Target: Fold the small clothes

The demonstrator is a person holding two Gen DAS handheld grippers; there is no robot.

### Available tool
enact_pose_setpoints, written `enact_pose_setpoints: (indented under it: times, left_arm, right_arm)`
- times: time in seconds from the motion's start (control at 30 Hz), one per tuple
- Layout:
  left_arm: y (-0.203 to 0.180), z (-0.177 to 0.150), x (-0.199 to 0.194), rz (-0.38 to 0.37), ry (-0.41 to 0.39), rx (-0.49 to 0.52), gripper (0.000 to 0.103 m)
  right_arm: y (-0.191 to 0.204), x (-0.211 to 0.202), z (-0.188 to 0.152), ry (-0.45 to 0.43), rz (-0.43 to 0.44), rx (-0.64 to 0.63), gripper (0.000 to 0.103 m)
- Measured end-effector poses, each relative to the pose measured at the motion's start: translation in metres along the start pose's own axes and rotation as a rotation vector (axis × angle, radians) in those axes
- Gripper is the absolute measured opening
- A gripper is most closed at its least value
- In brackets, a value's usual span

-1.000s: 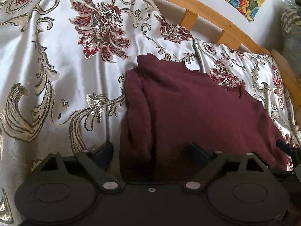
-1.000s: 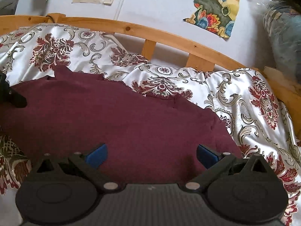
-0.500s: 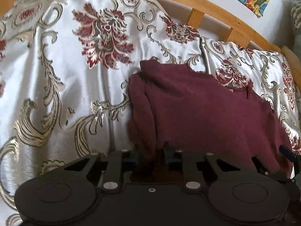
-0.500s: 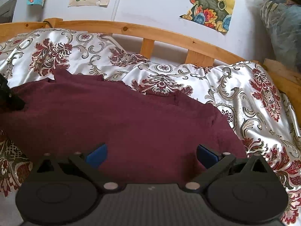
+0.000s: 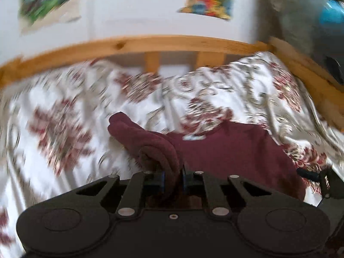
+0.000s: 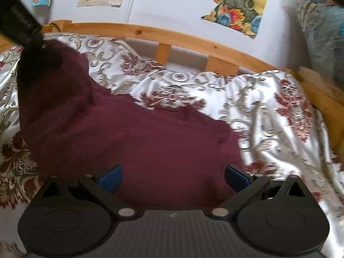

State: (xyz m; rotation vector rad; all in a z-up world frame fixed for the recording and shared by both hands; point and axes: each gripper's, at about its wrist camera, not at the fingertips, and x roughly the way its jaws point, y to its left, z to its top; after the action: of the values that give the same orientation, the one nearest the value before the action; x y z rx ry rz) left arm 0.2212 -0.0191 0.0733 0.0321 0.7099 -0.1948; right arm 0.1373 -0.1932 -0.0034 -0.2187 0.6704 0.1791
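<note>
Your left gripper (image 5: 172,176) clamps the soft maroon knit garment's (image 6: 133,142) edge, lifted at 10 o'clock; your right gripper (image 6: 172,175) gapes empty above it.

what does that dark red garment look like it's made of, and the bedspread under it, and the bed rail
Garment: looks like soft knit or fleece, matte and fuzzy.
Bedspread: probably satin-like, shiny with a floral pattern.
Bed rail: light wood, likely pine, with visible knots.

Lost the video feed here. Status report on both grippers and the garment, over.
Left gripper shut on dark maroon knit garment, edge lifted. Right gripper open, hovering over garment's near edge. Garment lies on floral satin bedspread; nothing obstructing.
</note>
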Motion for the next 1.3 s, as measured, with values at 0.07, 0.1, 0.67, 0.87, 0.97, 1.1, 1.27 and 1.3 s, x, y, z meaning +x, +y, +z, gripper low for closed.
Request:
enact_pose_setpoints:
  times: [0.07, 0.1, 0.67, 0.87, 0.97, 1.1, 1.27, 1.3]
  left_arm:
    - [-0.025, 0.013, 0.004, -0.019, 0.007, 0.062, 0.014]
    - [-0.039, 0.017, 0.007, -0.035, 0.010, 0.095, 0.014]
    - [-0.156, -0.042, 0.056, -0.139, 0.089, 0.327, 0.027]
    - [-0.157, -0.051, 0.026, -0.205, -0.001, 0.283, 0.070]
    - [-0.153, -0.054, 0.008, -0.186, -0.052, 0.262, 0.083]
    - [-0.146, -0.061, -0.006, -0.089, -0.093, 0.277, 0.092]
    - [-0.138, -0.075, 0.005, 0.020, -0.080, 0.327, 0.094]
    - [-0.135, -0.078, 0.009, 0.024, -0.066, 0.324, 0.094]
  right_arm:
    - [-0.016, -0.004, 0.000, 0.011, -0.035, -0.012, 0.103]
    - [-0.024, -0.005, 0.000, 0.014, -0.056, -0.013, 0.103]
    - [-0.125, 0.009, -0.009, 0.032, -0.184, 0.183, 0.103]
    - [-0.134, 0.006, -0.007, -0.031, -0.133, 0.276, 0.103]
    - [-0.138, 0.004, -0.008, -0.056, -0.095, 0.328, 0.103]
    - [-0.138, -0.002, -0.007, -0.114, 0.000, 0.395, 0.103]
    - [-0.134, 0.001, -0.004, -0.199, 0.246, 0.499, 0.103]
    - [-0.132, 0.007, -0.002, -0.193, 0.301, 0.510, 0.103]
